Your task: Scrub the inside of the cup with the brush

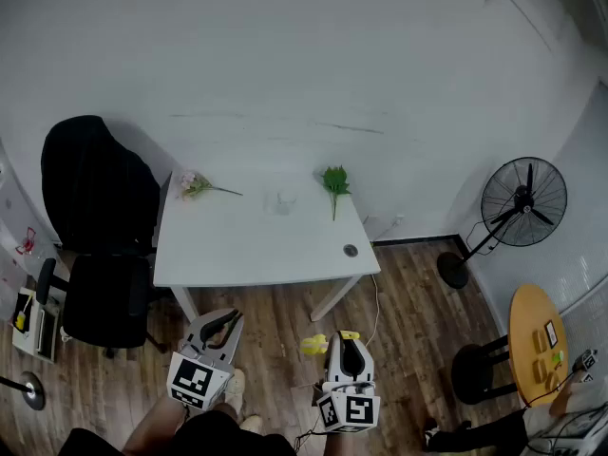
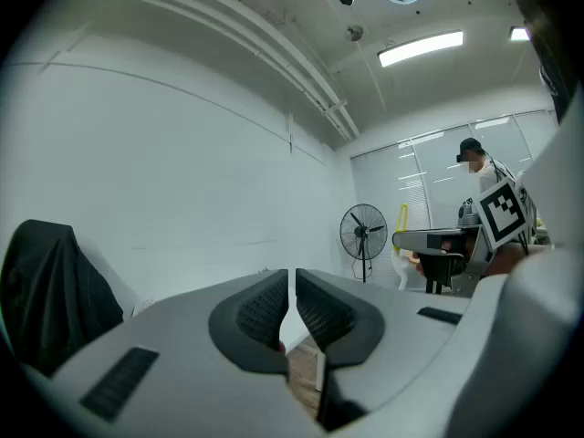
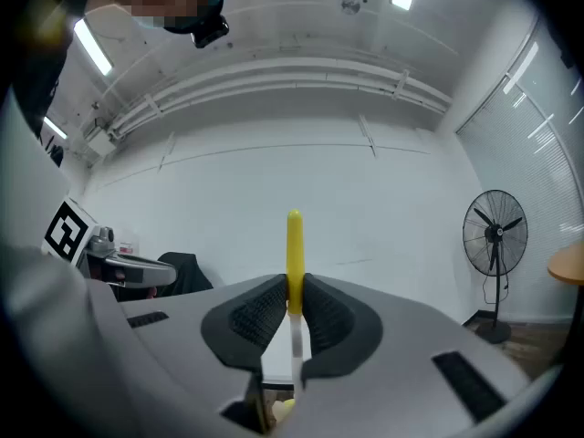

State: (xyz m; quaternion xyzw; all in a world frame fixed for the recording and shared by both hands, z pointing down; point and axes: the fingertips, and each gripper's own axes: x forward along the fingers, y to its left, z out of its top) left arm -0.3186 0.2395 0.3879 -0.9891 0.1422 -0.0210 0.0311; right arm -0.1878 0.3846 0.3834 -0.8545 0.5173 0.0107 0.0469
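Jaws of the right gripper [image 3: 294,292] are clamped on the yellow brush [image 3: 294,249]. Its handle stands up between the pads, and in the head view a pale yellow tuft shows at the other end. Jaws of the left gripper [image 2: 292,290] are almost together, with only a thin slit and nothing between them. The clear cup [image 1: 281,200], faint to see, stands on the white tabletop [image 1: 237,255]. A pink flower [image 1: 198,186] lies to the left of the cup and a green sprig [image 1: 334,180] to the right of it. Both grippers are well apart from the cup, on its near side, above the wooden floor [image 1: 408,302].
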